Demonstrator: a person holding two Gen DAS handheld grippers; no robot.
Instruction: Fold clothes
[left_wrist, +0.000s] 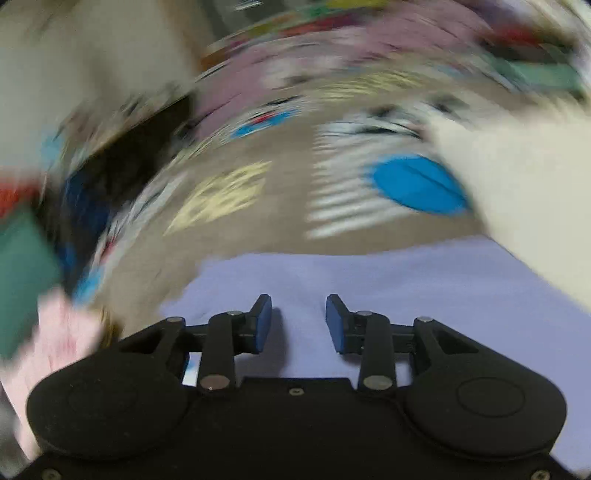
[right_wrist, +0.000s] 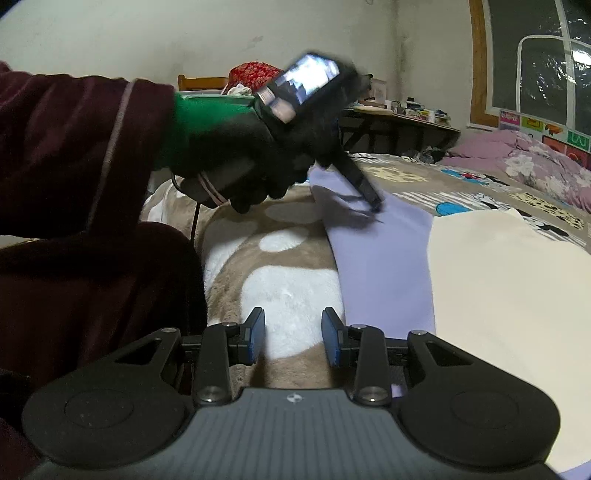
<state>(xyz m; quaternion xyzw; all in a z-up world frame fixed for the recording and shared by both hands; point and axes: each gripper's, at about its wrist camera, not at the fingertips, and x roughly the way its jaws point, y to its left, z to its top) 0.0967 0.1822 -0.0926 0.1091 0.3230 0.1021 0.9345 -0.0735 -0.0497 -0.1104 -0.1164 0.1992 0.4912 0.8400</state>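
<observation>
A lavender garment (left_wrist: 388, 280) lies flat on the bed, partly under a cream garment (left_wrist: 524, 192). My left gripper (left_wrist: 298, 306) is open just above the lavender cloth, holding nothing. The left wrist view is motion-blurred. In the right wrist view the lavender garment (right_wrist: 384, 266) runs away from me with the cream garment (right_wrist: 498, 288) to its right. My right gripper (right_wrist: 293, 319) is open and empty over a fluffy brown-and-white blanket (right_wrist: 288, 280), at the lavender cloth's near left edge. The left gripper (right_wrist: 369, 192) points down at the cloth's far end.
The bed has a patterned brown cartoon sheet (right_wrist: 480, 192) and a purple floral quilt (right_wrist: 524, 162) at the far right. A cluttered table (right_wrist: 402, 118) stands by the back wall. The person's maroon sleeve (right_wrist: 74, 147) fills the left of the right wrist view.
</observation>
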